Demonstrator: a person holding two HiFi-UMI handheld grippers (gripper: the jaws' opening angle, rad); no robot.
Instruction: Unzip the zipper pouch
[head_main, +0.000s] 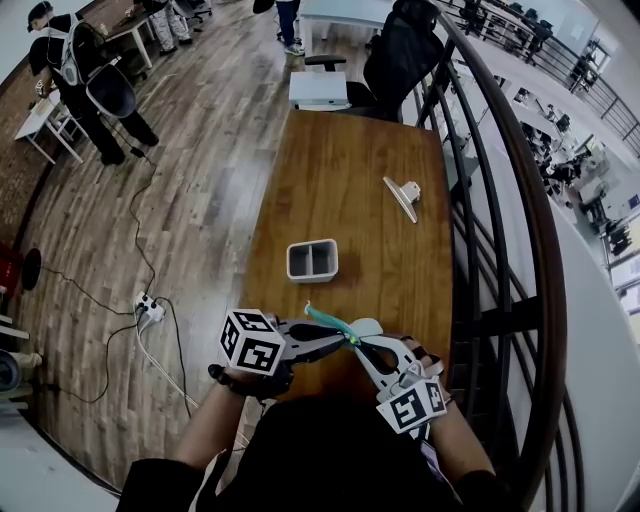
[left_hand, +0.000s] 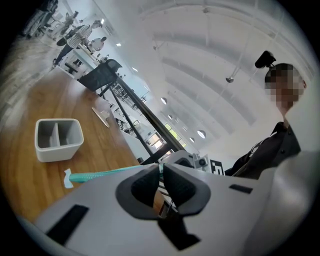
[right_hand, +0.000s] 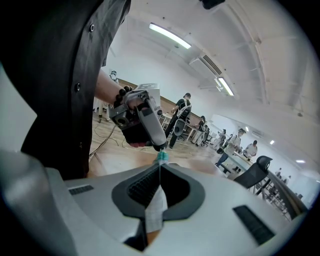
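Observation:
The zipper pouch (head_main: 336, 322), teal along its zipper with a pale body, hangs in the air over the near end of the wooden table (head_main: 340, 180). My left gripper (head_main: 343, 341) (left_hand: 161, 169) is shut on the pouch's teal zipper edge (left_hand: 100, 174), which runs off to the left and ends in a small white tab (left_hand: 67, 178). From the right, my right gripper (head_main: 360, 345) (right_hand: 160, 170) is shut on a pale flap of the pouch (right_hand: 156, 210). In the right gripper view the left gripper's tip pinches the teal end (right_hand: 161, 156) just beyond my jaws. The two grippers nearly touch.
A grey two-compartment box (head_main: 312, 260) (left_hand: 57, 139) stands mid-table. A white clip-like object (head_main: 403, 196) lies farther back right. A black railing (head_main: 480, 200) runs along the table's right side, an office chair (head_main: 400, 55) stands at its far end. People (head_main: 90, 80) stand far left.

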